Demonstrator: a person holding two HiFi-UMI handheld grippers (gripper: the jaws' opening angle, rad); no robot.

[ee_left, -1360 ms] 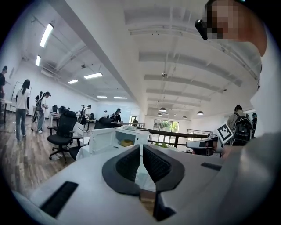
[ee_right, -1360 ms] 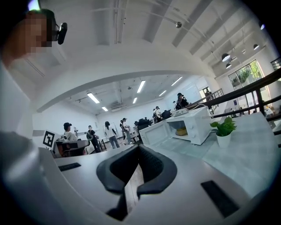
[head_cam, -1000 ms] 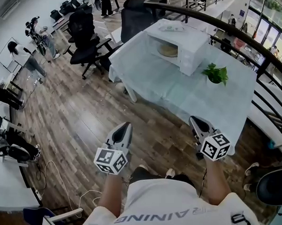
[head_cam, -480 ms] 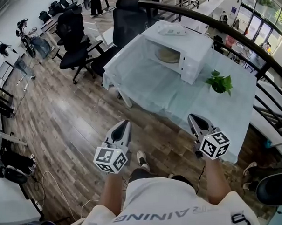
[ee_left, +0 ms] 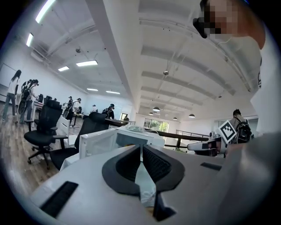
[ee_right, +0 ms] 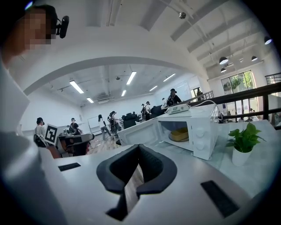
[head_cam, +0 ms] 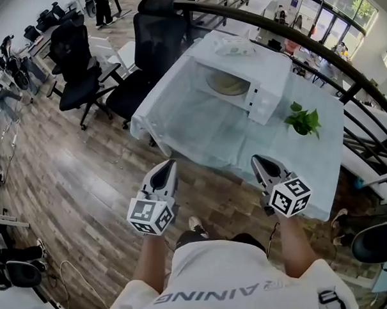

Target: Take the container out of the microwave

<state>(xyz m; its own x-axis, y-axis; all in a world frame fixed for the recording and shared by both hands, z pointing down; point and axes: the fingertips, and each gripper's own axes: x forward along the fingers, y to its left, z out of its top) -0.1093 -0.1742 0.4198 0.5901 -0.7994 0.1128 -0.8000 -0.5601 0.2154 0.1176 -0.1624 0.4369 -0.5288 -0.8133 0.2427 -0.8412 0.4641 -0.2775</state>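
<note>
The container [head_cam: 230, 84], a shallow yellowish dish, sits inside the open microwave [head_cam: 252, 57] at the far side of the table [head_cam: 213, 135], its wide flat face level. It lies well ahead of both grippers, with bare tabletop between. The left gripper [head_cam: 168, 165] and right gripper [head_cam: 256, 160] both have their jaws closed on nothing, and the right looks slightly nearer, with the straighter line into the opening.

Yellowish container [head_cam: 229, 84] inside open white microwave [head_cam: 269, 65].
</note>
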